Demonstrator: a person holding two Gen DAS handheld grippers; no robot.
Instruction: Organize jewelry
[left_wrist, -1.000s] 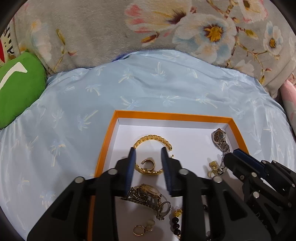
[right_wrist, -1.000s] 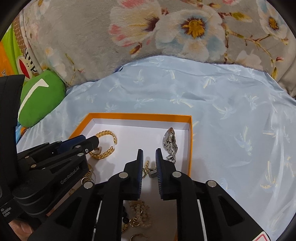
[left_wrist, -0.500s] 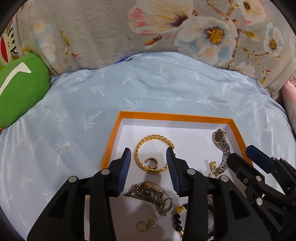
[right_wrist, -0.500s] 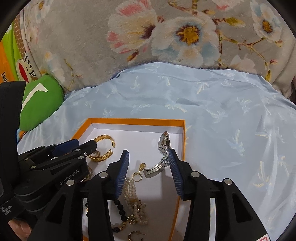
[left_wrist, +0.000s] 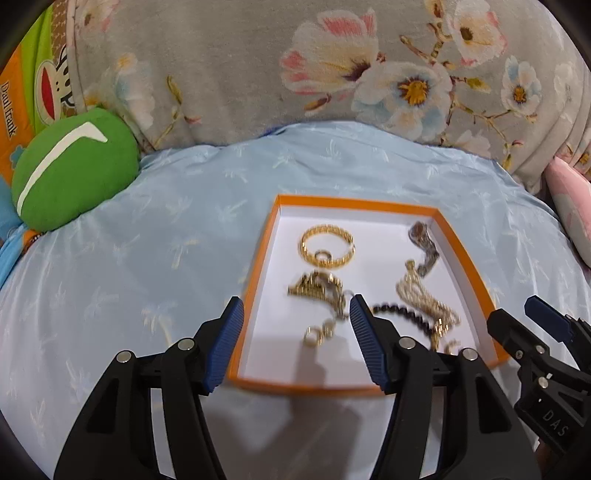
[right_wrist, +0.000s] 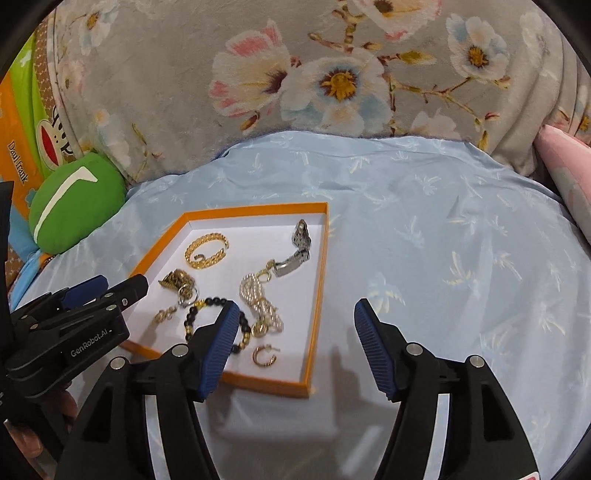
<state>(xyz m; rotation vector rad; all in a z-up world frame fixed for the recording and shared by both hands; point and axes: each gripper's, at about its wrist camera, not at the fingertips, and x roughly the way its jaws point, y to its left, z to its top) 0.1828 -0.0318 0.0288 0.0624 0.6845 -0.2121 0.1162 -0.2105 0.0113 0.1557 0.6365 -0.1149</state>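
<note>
The box (right_wrist: 314, 314) lies on the bed (right_wrist: 443, 240). In the box, the bracelet (right_wrist: 206, 251) is at 11 o'clock, the watch (right_wrist: 300, 247) at 1, the earring (right_wrist: 264, 356) at 5.

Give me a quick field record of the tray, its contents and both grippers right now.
surface: light blue cloth
tray: orange-rimmed tray, white inside
gold bracelet, far-left part of tray
silver watch, by far-right wall
pearl strand, middle right
black bead bracelet, near middle
gold hoop earring, near edge
left gripper: jaws just opened, nothing between them
right gripper: jaws just opened, nothing held
</note>
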